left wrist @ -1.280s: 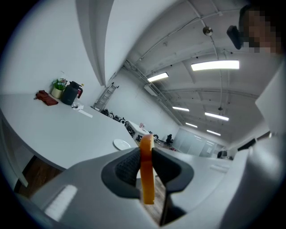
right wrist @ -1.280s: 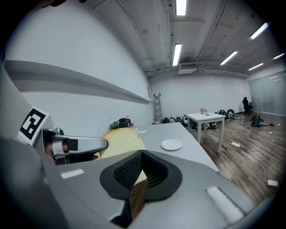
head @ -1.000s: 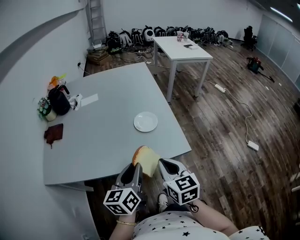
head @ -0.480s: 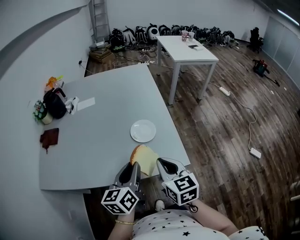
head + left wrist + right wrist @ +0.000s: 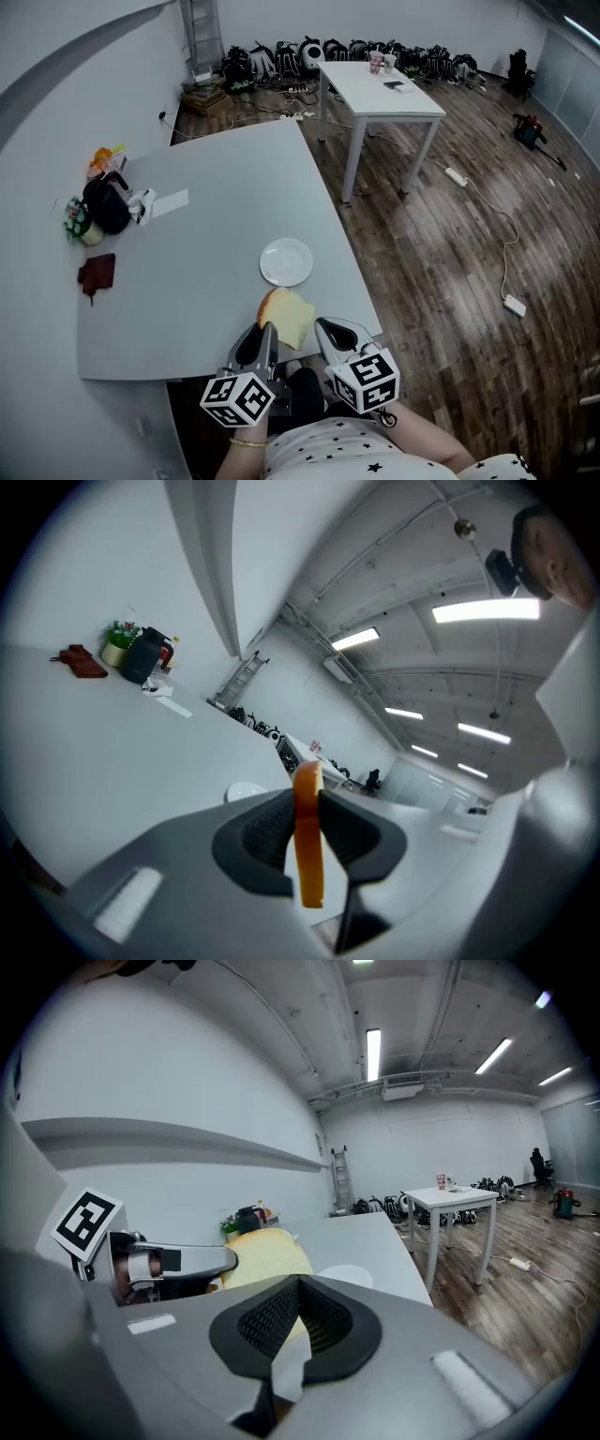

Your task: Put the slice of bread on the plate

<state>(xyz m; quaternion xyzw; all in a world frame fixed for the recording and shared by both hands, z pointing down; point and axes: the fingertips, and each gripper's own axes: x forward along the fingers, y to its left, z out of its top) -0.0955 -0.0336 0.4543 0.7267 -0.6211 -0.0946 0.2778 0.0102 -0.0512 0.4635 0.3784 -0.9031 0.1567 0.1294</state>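
Note:
A slice of bread (image 5: 287,317) with a brown crust stands on edge between the pads of my left gripper (image 5: 267,331), which is shut on it. In the left gripper view the bread (image 5: 307,847) shows edge-on between the jaws. It hangs over the near edge of the grey table (image 5: 187,309). The white plate (image 5: 286,262) lies a little beyond it, also small in the left gripper view (image 5: 246,790). My right gripper (image 5: 324,326) hovers just right of the bread, jaws together and empty. From its own view the right gripper (image 5: 298,1283) sees the bread (image 5: 267,1249) and plate (image 5: 345,1276) ahead.
At the table's far left sit a black bag (image 5: 105,208), a dark red cloth (image 5: 97,271) and a white paper (image 5: 171,202). A white table (image 5: 380,89) stands beyond on the wooden floor, with bags along the far wall and cables (image 5: 497,272) at the right.
Both grippers have moved forward together towards the table, carrying the bread closer to the plate. The grip on the bread is unchanged.

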